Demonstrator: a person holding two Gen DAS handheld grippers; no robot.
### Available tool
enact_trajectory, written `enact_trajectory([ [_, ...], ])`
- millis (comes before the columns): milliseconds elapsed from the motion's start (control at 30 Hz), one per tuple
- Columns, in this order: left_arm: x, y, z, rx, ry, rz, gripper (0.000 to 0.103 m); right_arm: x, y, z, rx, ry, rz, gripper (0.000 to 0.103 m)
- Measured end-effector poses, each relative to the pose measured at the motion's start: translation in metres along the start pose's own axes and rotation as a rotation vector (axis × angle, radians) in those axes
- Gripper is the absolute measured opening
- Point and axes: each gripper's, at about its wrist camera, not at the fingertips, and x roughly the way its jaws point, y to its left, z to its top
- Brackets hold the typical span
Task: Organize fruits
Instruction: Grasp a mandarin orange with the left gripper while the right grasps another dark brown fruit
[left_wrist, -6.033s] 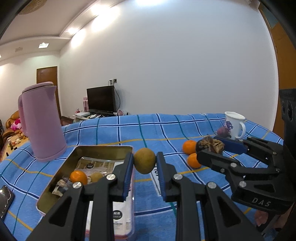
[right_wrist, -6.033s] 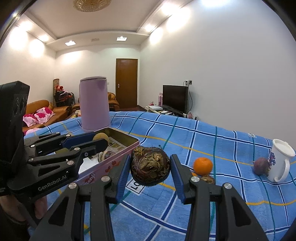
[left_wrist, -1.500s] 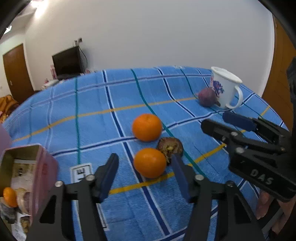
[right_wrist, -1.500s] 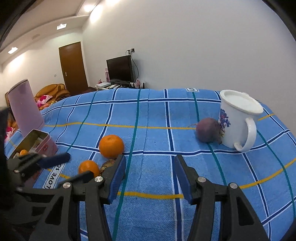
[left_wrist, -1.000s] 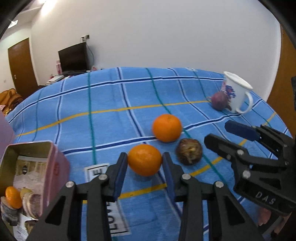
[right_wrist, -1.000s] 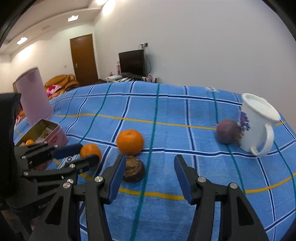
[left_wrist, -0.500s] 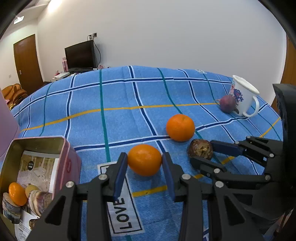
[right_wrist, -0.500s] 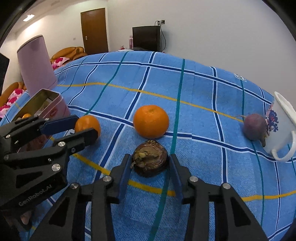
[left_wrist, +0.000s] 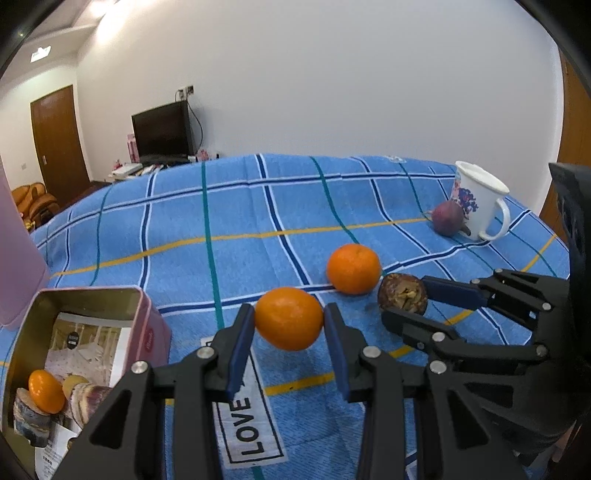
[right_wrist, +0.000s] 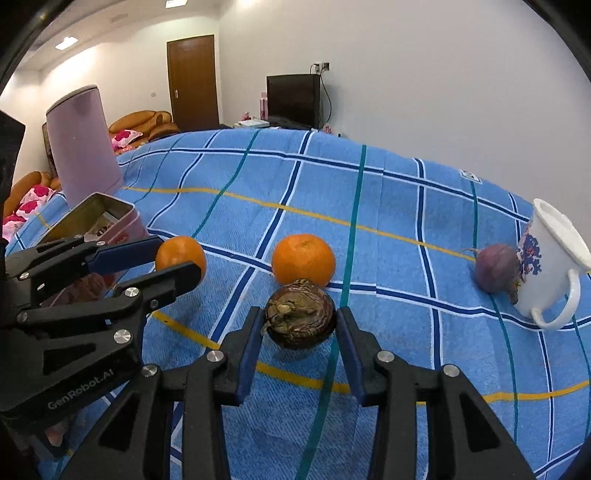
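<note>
My left gripper (left_wrist: 289, 314) is shut on an orange (left_wrist: 288, 317), its blue pads pressing both sides; the same gripper (right_wrist: 179, 256) and orange (right_wrist: 181, 253) show at the left of the right wrist view. My right gripper (right_wrist: 300, 325) is shut on a dark brown wrinkled fruit (right_wrist: 300, 314) low over the blue checked cloth. That fruit (left_wrist: 402, 298) and the right gripper (left_wrist: 406, 301) also appear in the left wrist view. A second orange (right_wrist: 303, 260) lies on the cloth just behind the brown fruit. The open pink tin (left_wrist: 88, 295) at the left holds several fruits.
A purple round fruit (right_wrist: 495, 267) rests against a white flowered mug (right_wrist: 550, 254) at the far right. A tall pink kettle (right_wrist: 85, 147) stands behind the tin (right_wrist: 96, 201). A "LOVE" label (left_wrist: 251, 424) lies on the cloth under the left gripper.
The right jaws have closed from wide apart onto the brown fruit. The left gripper keeps its hold on the orange. Both views have tipped slightly upward.
</note>
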Motion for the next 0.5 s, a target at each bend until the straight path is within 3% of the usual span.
enact_trajectory([
  [500,-0.016,-0.004,-0.002,0.022,-0.084,0.031,0.04,-0.017,-0.001,-0.002,0.01,-0.098,0.001,0.042],
])
